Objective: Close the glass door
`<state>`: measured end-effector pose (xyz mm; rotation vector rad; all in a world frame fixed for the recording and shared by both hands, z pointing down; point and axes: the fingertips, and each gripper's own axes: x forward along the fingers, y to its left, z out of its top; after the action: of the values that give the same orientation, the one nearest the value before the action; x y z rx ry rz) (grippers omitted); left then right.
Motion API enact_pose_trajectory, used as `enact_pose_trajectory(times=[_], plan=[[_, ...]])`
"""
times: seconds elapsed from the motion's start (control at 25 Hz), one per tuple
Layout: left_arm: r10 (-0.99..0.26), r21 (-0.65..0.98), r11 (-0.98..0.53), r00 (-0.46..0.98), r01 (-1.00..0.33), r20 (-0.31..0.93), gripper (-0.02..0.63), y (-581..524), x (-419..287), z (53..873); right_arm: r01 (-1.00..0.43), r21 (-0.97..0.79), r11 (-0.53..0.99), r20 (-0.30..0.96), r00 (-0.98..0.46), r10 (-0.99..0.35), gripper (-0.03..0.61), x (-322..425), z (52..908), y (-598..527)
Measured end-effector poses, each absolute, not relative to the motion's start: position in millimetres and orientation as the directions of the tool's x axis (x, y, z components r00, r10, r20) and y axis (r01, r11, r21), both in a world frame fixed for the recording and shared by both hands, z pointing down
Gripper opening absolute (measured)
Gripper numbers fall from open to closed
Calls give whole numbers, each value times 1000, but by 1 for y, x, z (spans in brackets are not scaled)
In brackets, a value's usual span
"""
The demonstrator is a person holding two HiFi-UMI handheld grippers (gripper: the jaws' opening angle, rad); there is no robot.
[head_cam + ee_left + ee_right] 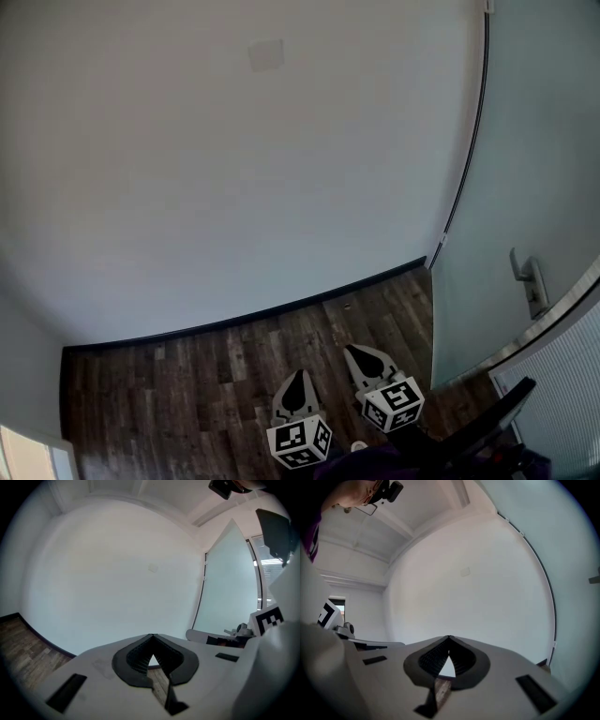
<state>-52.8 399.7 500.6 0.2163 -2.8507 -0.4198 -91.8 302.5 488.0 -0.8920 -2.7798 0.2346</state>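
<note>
Head view: left gripper (301,377) and right gripper (356,352) are hovering over the wood floor (187,394). The glass door (534,169) is standing far right, its handle (531,281) well apart from both.

Left gripper view: jaws are meeting on nothing.

Right gripper view: the same, closed and empty.

Approach step, likely; the next move calls for reaching right to the handle.

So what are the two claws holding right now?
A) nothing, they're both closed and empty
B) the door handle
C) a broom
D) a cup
A: the left claw and the right claw each have their tips pressed together with nothing between them, and the door handle sits off to the right with neither claw on it.
</note>
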Motion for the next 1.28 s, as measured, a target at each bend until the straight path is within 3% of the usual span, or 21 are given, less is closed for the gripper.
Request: enact_pose_trajectory(times=[0.4,0.68,1.28], plan=[[-244,296,940,-944,-173,222,0,479,-163,498,477,-195,857,143,-850,506,-3,-190,478,365],[-360,305,909,-904,-283,233,0,491,-217,504,362,-189,913,168,-904,393,-3,-231,486,372],[-668,333,739,-699,-586,253,0,356,-285,526,-12,-180,984,221,-975,29,-3,-258,506,238]])
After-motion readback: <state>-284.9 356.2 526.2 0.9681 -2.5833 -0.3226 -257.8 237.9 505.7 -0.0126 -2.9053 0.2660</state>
